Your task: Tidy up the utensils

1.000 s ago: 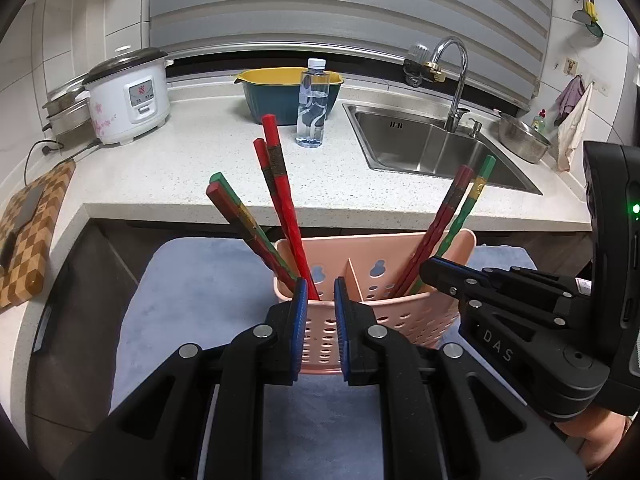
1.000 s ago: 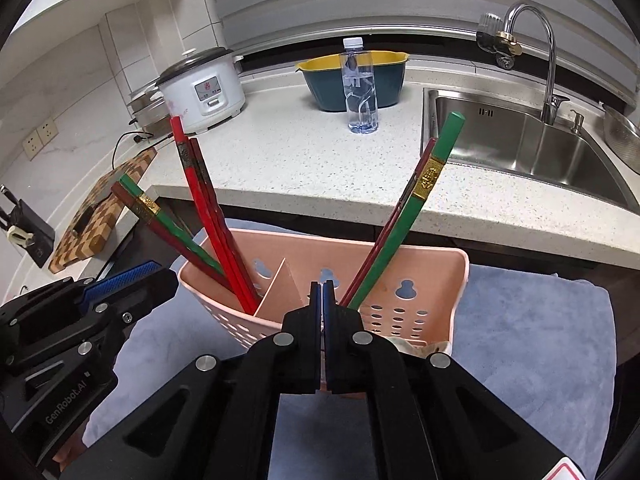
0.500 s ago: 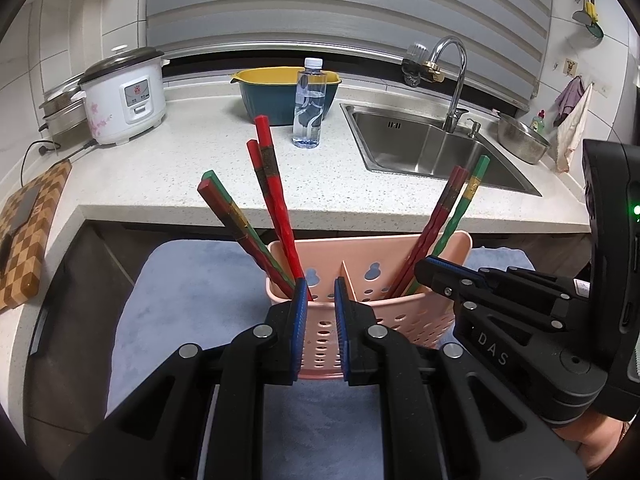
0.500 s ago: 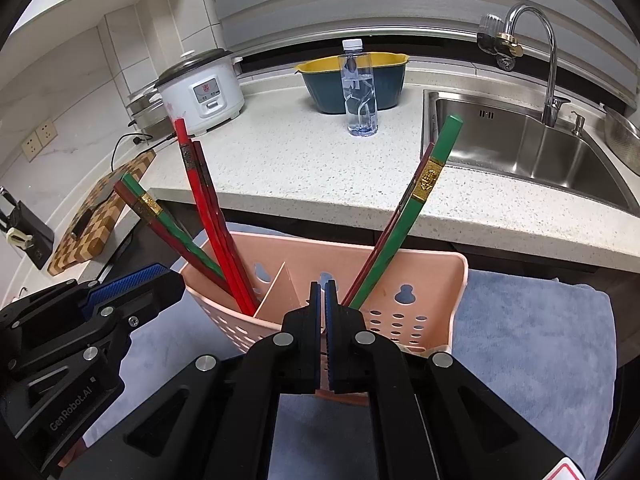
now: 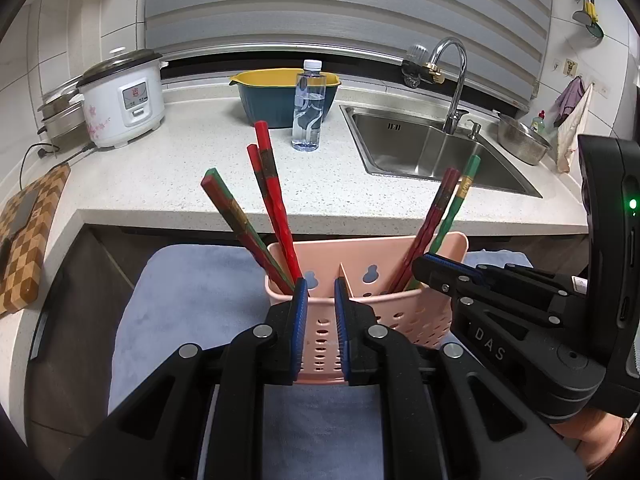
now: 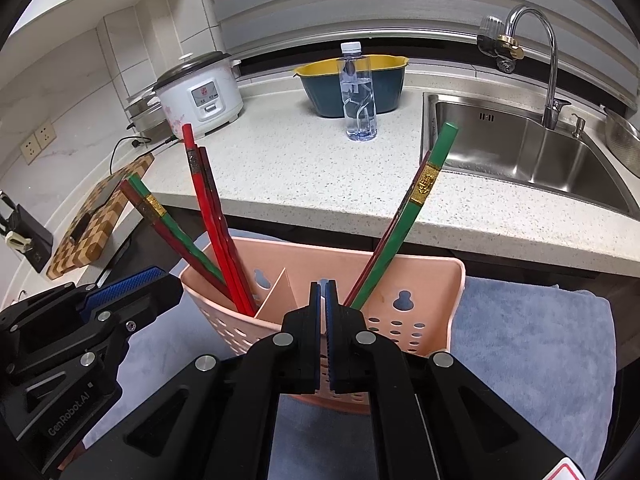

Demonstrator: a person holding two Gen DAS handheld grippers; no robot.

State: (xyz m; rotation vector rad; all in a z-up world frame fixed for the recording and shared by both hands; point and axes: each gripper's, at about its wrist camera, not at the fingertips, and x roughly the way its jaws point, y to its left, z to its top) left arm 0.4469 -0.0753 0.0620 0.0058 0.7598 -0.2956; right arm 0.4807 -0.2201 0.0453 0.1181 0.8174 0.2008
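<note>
A pink perforated utensil basket [image 5: 400,304] [image 6: 416,312] with a centre divider stands on a grey-blue cloth. Red and green chopsticks [image 5: 276,204] [image 6: 208,208] lean in its left compartment. Two more, a red and a green one [image 5: 440,216] [image 6: 416,208], lean in its right compartment. My left gripper [image 5: 321,284] hangs just in front of the basket's near wall, jaws a narrow gap apart and empty. My right gripper [image 6: 322,290] is at the near wall too, pads almost touching, with nothing between them. Each gripper shows in the other's view [image 5: 436,270] [image 6: 132,284].
The grey-blue cloth [image 5: 192,304] lies on a dark surface below the speckled counter [image 5: 192,176]. On the counter stand a water bottle [image 5: 308,108], a blue and yellow basin [image 5: 272,96], a rice cooker [image 5: 124,100] and a checkered board [image 5: 24,236]. The sink [image 5: 432,148] is at right.
Both grippers have drawn back and up a little from the basket, so it sits lower and smaller in view. The chopsticks and jaw gaps are unchanged.
</note>
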